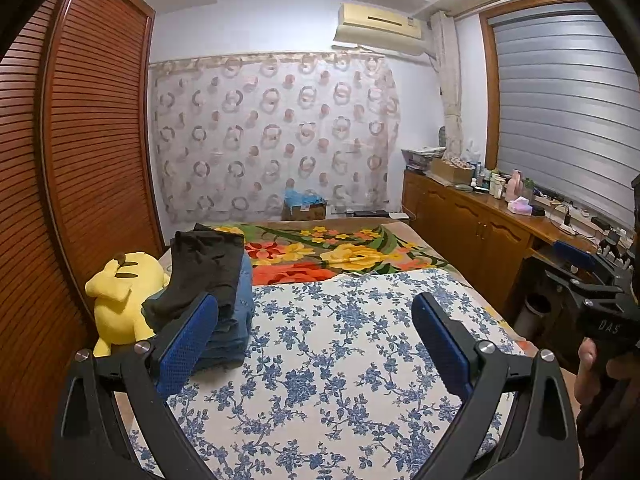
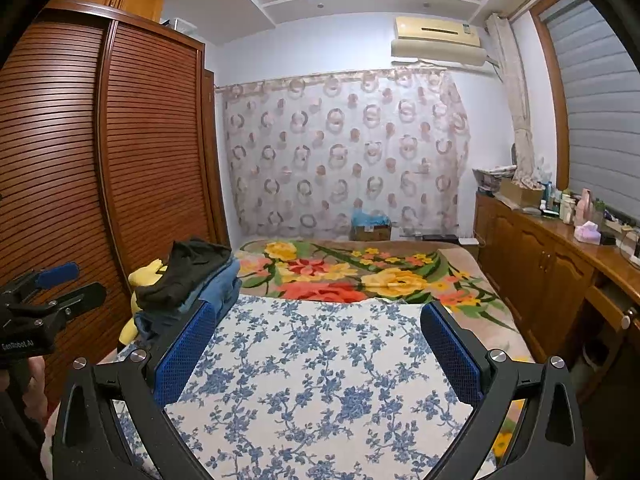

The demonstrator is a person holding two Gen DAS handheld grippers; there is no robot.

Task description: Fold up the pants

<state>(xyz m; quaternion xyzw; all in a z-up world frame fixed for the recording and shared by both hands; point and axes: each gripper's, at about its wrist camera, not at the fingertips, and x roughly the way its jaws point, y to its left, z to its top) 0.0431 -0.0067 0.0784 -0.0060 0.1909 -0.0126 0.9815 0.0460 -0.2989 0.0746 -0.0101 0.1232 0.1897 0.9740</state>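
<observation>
Black pants (image 1: 208, 268) lie folded atop stacked jeans (image 1: 236, 320) on the bed (image 1: 340, 360); left gripper (image 1: 316, 336) and right gripper (image 2: 320, 340) hover, jaws wide, empty.

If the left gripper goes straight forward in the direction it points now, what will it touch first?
Most likely the blue-flowered sheet on the bed. The open left gripper points over it with nothing between its fingers. The folded pile lies left of that line. Depth is uncertain.

- The left claw (image 1: 316, 320) hovers wide open and empty above a blue-flowered sheet (image 1: 340, 360) on the bed.
- Black pants (image 1: 204, 272) top a folded stack of jeans (image 1: 236, 320), beside a yellow plush toy (image 1: 120, 296).
</observation>
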